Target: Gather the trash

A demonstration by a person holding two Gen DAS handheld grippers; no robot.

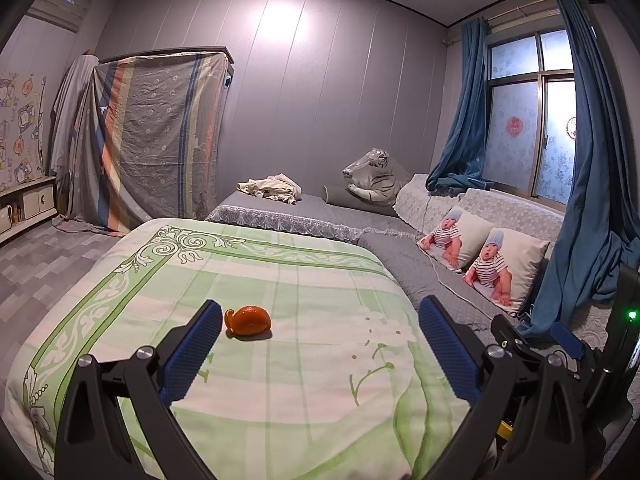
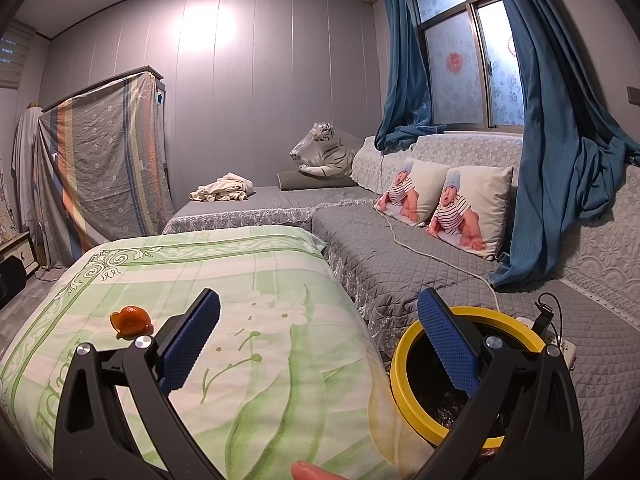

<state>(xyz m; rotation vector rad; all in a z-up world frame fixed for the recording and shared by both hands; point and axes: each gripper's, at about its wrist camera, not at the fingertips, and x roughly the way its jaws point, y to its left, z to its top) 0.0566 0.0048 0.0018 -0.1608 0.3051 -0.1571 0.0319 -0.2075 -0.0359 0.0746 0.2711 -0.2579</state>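
Orange peel (image 1: 248, 321) lies on green quilt (image 1: 280, 380), lower centre. Left gripper (image 1: 320, 354) spread, empty. Right gripper (image 2: 319, 346) spread; yellow-rimmed bin (image 2: 404, 384) lower right.

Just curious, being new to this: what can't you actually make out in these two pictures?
- Yellow-rimmed bin, right view: inside dark, partly behind the right tongs.
- Orange peel, both views: underside hidden against the green quilt.
- Furniture under the striped sheet: covered.
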